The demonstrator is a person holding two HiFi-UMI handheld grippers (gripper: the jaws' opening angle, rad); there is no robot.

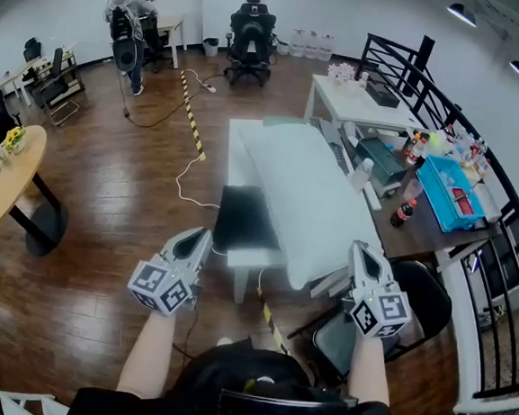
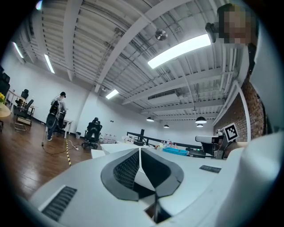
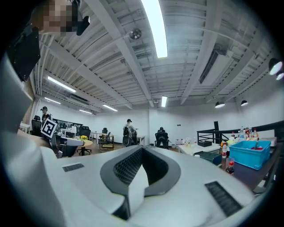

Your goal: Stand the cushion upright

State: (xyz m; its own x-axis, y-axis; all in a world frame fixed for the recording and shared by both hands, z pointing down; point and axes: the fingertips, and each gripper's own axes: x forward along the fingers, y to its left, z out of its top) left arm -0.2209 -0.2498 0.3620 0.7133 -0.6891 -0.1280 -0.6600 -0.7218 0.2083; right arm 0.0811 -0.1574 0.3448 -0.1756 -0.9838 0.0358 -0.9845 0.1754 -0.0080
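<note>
The cushion [image 1: 310, 202] is a long pale pillow. It lies flat along a narrow white table [image 1: 237, 150] in the middle of the head view, its near end hanging past the table's edge. My left gripper [image 1: 205, 235] is held level to the left of that near end, apart from the cushion. My right gripper [image 1: 361, 249] is just right of the same end and close to it. Both are shut with nothing between the jaws. In the left gripper view the left gripper [image 2: 140, 151] points across the room. The right gripper [image 3: 142, 149] also points at the far room in its own view.
A black flat pad [image 1: 245, 217] lies on the white table's near end, beside the cushion. At right a dark table carries a blue bin [image 1: 450, 193] and bottles [image 1: 403, 212], with a black chair [image 1: 418, 302] in front. A round wooden table [image 1: 5, 180] stands left; a person [image 1: 127, 14] stands far back.
</note>
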